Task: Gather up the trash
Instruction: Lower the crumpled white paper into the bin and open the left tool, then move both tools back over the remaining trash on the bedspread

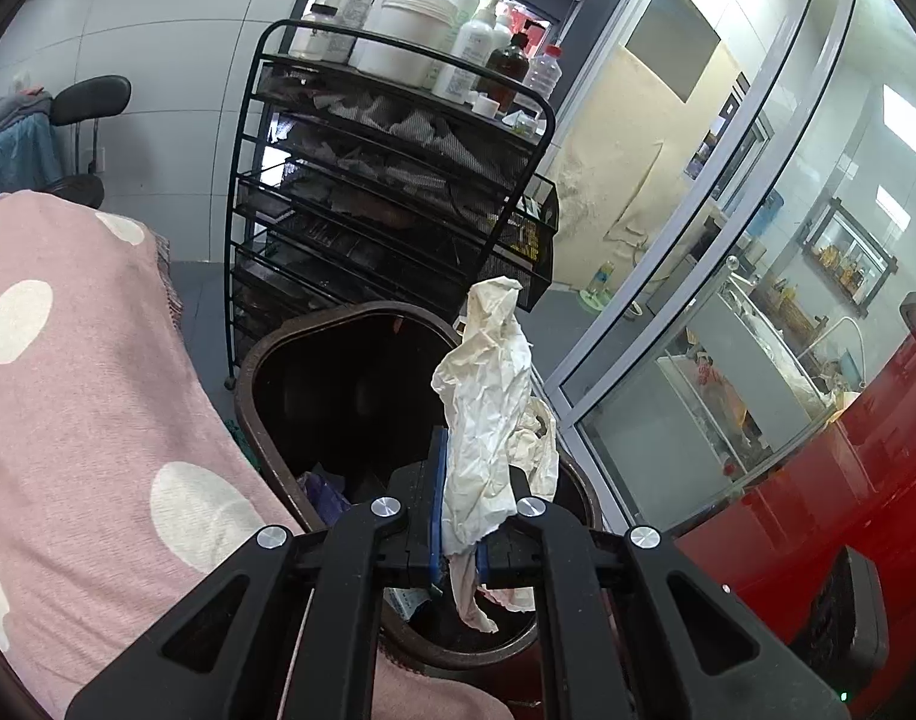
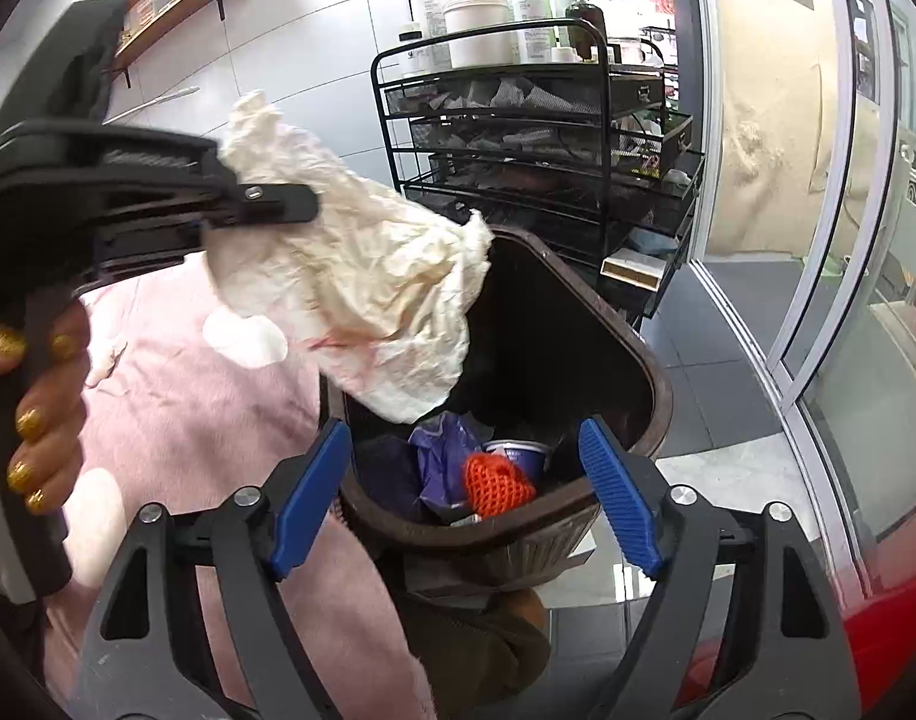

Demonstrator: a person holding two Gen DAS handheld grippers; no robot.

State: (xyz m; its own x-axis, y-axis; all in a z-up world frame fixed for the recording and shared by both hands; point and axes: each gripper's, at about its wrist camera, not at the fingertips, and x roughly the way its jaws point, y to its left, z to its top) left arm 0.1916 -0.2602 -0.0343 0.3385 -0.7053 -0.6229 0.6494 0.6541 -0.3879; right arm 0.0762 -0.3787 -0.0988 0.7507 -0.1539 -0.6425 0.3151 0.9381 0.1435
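Now left claw point(image 1: 461, 510) pinches crumpled tissue point(image 1: 488, 414) above bin point(image 1: 266, 360).

Left gripper point(image 1: 458, 504) jaws clamped; right gripper point(image 2: 467, 492) jaws spread wide.

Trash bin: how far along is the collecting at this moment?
Done: the brown trash bin already holds a purple wrapper, an orange net and a cup. In hand: the left gripper clamps a crumpled paper sheet above the bin's opening. Left: releasing it. The right gripper is open and empty.
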